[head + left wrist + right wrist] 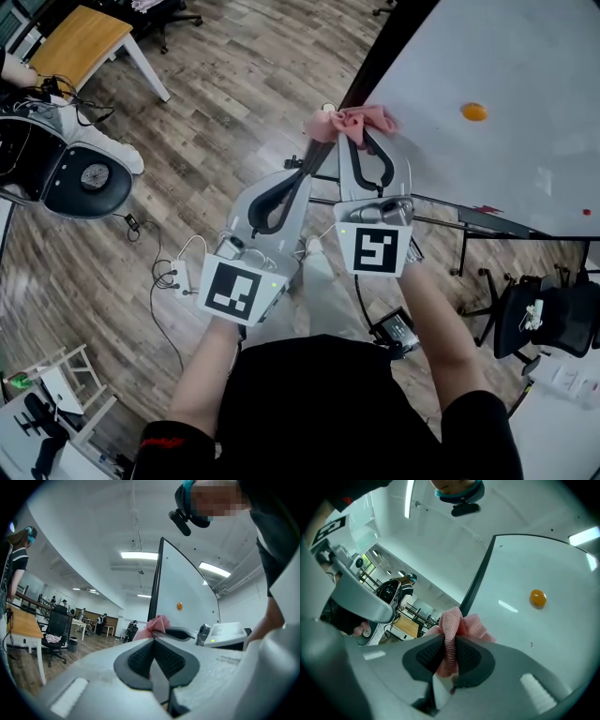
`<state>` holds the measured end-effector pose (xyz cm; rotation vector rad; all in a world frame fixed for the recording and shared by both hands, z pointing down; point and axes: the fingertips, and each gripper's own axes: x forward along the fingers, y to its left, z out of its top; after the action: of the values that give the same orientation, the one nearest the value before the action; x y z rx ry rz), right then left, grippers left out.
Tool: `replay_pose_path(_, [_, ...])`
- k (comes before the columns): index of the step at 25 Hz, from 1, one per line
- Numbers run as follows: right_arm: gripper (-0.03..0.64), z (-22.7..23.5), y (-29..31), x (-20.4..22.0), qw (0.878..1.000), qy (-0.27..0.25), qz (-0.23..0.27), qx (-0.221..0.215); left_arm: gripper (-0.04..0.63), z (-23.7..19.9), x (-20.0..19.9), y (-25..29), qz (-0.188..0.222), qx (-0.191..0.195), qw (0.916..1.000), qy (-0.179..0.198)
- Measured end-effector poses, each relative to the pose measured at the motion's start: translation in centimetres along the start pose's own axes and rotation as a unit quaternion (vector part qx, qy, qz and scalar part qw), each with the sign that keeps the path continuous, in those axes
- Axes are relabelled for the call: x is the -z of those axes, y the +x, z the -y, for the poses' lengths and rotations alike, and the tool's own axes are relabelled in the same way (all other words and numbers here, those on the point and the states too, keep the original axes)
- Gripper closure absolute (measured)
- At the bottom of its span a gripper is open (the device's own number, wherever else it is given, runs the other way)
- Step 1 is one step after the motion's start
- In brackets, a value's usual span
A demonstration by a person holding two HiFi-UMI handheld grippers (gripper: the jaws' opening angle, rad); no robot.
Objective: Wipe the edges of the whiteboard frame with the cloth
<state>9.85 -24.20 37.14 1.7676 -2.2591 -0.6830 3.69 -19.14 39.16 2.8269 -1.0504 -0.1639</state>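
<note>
Right gripper (pixel 367 139) pinches pink cloth (pixel 349 120) at the whiteboard frame (pixel 384 52). Left gripper (pixel 305 169), jaws closed and empty, sits just beside the frame. Only the head view shows open wood floor (pixel 234 103) there.

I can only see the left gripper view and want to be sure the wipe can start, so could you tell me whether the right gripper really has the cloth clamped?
Observer: Yes. In the right gripper view, the right gripper is shut on the pink cloth, which runs up between its pads.
Operator: Thank you. Where is the cloth relative to the frame?
Observer: In the head view, the bunched cloth sits right at the board's black frame edge. I cannot confirm contact.
Operator: Is there anything else on the board?
Observer: There is a small red spot on the white surface, at the head view's right edge.
</note>
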Motion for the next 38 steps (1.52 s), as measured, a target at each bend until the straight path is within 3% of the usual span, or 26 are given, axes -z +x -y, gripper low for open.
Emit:
replay_pose_path(4, [0.566,0.0,0.0,0.2,1.0,0.007,0.006,0.002,0.595,0.1,0.3,0.3,-0.007,-0.004,0.9999,-0.01])
replay_pose_path(11, [0.566,-0.4,-0.1,0.7,1.0,0.011,0.011,0.002,0.595,0.0,0.7,0.3,-0.005,0.0,1.0,0.004])
replay_pose_path(38, [0.566,-2.1,-0.5,5.1,0.999,0.014,-0.04,-0.022,0.595,0.1,2.5,0.8,-0.015,-0.005,0.9999,-0.006])
